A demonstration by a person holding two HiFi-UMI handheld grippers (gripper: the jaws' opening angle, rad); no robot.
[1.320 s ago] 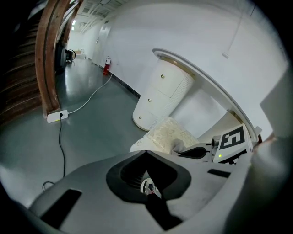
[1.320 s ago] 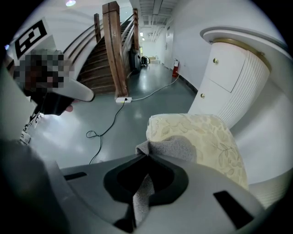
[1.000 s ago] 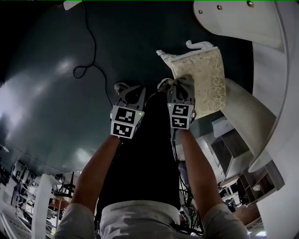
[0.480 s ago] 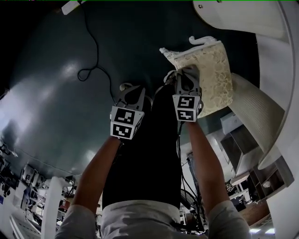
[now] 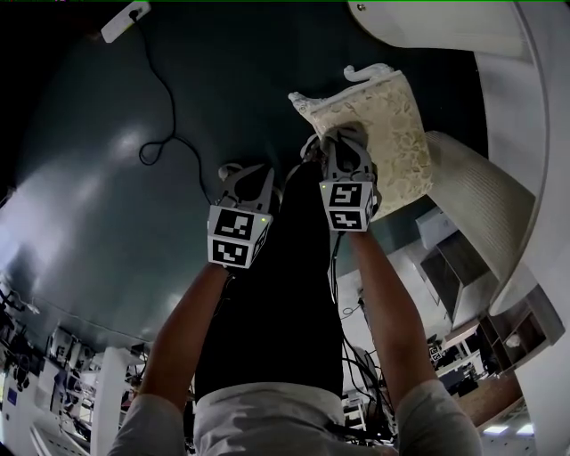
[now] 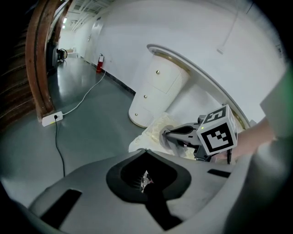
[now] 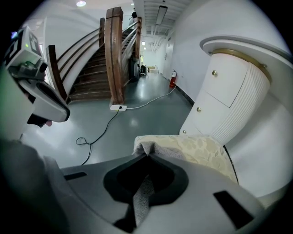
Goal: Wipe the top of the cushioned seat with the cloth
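As I look down in the head view, my right gripper (image 5: 341,140) is clenched on the grey cloth (image 5: 354,134) and presses it onto the near end of the cushioned seat (image 5: 398,134). The seat's pale patterned top lies just beside a white cabinet (image 5: 427,27). My left gripper (image 5: 237,171) hangs close beside the right one, over the dark floor (image 5: 98,205) and apart from the seat.

From the left gripper view, my jaws are pressed together. Only a tiny pale fleck shows in the hollow behind them, and I cannot tell what it is. Beyond them the right gripper sits on the seat's edge, and a power strip (image 6: 51,119) lies on the floor.

From the right gripper view, my jaws grip a fold of the cloth. It bunches at the tips against the seat's near edge, and a strip of it runs back between the jaws.
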